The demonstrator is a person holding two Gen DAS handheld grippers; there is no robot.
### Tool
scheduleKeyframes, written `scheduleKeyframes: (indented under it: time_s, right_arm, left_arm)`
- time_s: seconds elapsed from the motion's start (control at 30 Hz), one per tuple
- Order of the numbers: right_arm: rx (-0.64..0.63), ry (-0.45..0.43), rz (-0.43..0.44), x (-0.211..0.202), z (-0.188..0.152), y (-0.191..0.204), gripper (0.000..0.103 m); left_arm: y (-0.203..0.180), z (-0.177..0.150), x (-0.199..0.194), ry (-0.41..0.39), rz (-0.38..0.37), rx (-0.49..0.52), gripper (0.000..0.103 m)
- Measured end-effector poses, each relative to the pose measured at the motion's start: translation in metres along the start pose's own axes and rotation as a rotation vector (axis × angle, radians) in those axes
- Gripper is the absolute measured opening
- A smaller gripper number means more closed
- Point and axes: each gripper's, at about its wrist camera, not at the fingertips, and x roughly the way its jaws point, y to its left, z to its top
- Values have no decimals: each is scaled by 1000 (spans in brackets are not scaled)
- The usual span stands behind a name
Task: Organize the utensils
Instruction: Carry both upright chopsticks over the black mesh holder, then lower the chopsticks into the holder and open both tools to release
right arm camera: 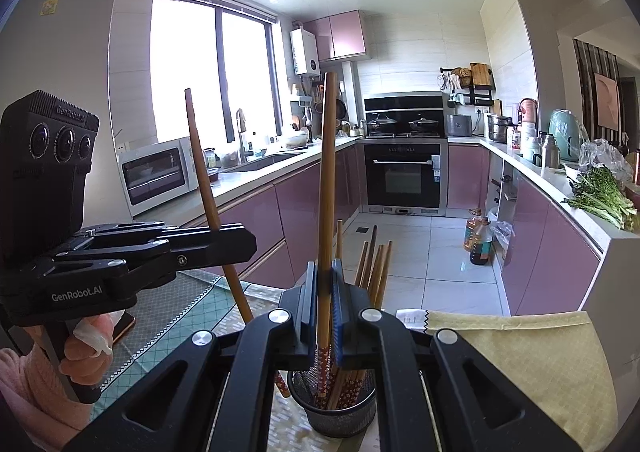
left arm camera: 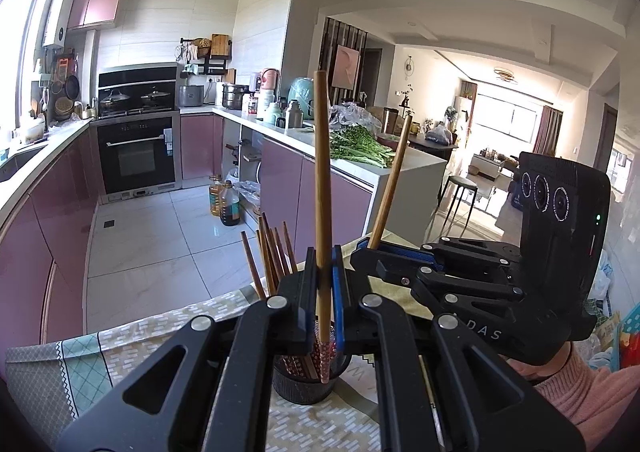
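A patterned tablecloth (right arm camera: 180, 312) is covering the table, and on it a black mesh chopstick holder (right arm camera: 336, 412) is standing as the landmark here, just ahead of both tools. A bundle of wooden chopsticks (right arm camera: 374, 268) is sitting upright inside the holder, their flowered red ends down in the mesh. The left gripper (left arm camera: 325, 292) is clamping one long wooden chopstick (left arm camera: 321, 191) between its closed jaws, holding it nearly upright right above the holder, with its patterned tip reaching down at the holder's rim. The right gripper (right arm camera: 325, 292) is likewise closing tight on a second chopstick (right arm camera: 327, 191), which is standing upright over the holder with its decorated end dipping into the basket among the others. In the right wrist view the left tool's chopstick is leaning, its lower tip appearing just left of the holder. A yellow cloth (right arm camera: 520, 352) is lying to the right of the holder
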Motion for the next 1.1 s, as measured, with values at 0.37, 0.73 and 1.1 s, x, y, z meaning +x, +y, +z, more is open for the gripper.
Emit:
scheduleKeyframes:
  time_s: [0.37, 0.73, 1.1]
  right_arm:
    - [22, 36, -11, 14, -4, -2, 6]
    - [41, 77, -18, 28, -13, -7, 6]
    - [53, 110, -25, 34, -25, -7, 6]
  left_arm:
    - [5, -7, 13, 27, 21, -14, 7]
    - [10, -15, 21, 89, 13, -16, 7]
    - [6, -21, 29, 156, 13, 3, 7]
